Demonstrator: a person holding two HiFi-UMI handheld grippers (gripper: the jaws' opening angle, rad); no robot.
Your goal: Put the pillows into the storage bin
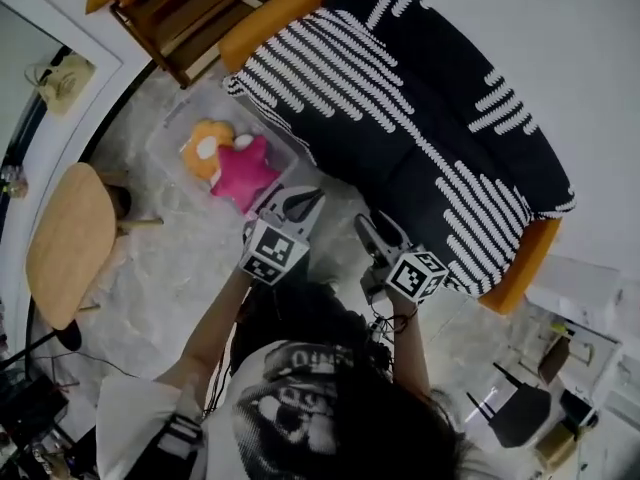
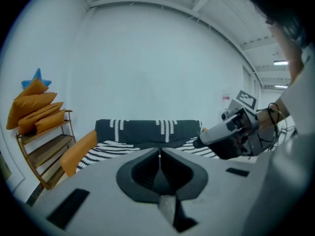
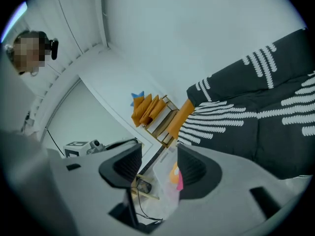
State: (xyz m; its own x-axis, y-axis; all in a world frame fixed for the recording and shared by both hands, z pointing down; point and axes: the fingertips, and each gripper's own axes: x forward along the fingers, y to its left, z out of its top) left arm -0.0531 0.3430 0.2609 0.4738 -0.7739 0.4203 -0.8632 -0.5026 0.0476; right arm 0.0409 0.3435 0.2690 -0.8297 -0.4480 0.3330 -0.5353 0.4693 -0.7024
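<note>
A clear storage bin [image 1: 170,138] sits on the floor in front of the sofa. It holds an orange flower pillow [image 1: 203,146] and a pink star pillow [image 1: 243,171]. My left gripper [image 1: 303,204] hovers just right of the bin, above the sofa's front edge. In the left gripper view its jaws [image 2: 159,154] are shut with nothing between them. My right gripper [image 1: 375,223] is held further right, over the floor by the sofa. Its jaws [image 3: 158,154] stand apart and hold nothing. Between them, far below, show the bin [image 3: 162,191] and the pillows [image 3: 176,175].
A black sofa with white stripes [image 1: 430,118] and orange sides fills the upper right. A wooden shelf [image 1: 190,18] holding orange cushions [image 2: 34,107] stands at the top left. A round wooden stool [image 1: 70,243] is on the left, with clutter at the lower right.
</note>
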